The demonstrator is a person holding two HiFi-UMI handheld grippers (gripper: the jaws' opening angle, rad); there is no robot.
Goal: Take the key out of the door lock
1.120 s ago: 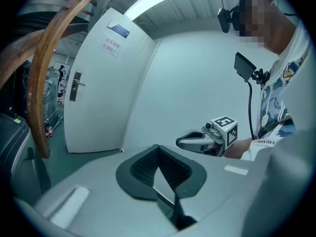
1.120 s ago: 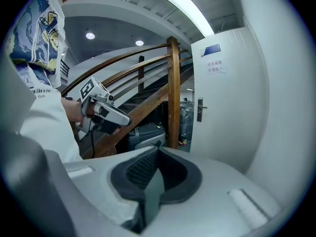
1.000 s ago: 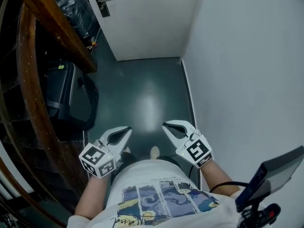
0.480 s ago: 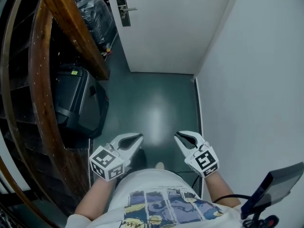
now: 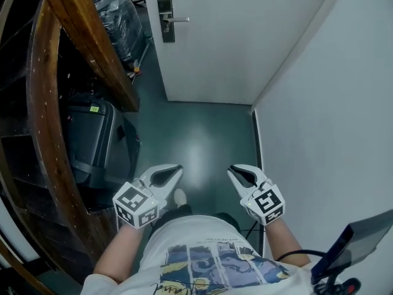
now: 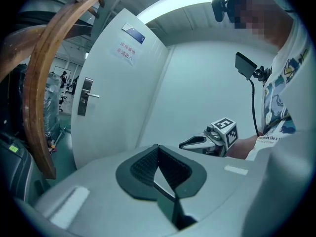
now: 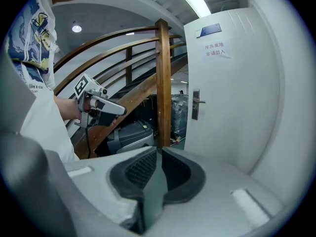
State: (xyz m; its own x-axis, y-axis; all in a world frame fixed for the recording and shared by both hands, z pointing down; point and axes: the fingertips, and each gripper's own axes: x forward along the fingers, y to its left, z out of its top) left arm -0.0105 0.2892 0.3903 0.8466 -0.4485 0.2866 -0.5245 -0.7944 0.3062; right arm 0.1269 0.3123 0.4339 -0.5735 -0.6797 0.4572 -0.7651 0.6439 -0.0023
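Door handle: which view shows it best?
Head view: the door handle sits sharp and unobstructed near the top, lever seen side-on. The left gripper view shows it oblique and dim. The right gripper view shows it smaller, beside the wooden post.

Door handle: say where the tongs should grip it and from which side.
Probably the lever, near its free end: it juts level from the lock plate, so come head-on at the door, one jaw above and one below.
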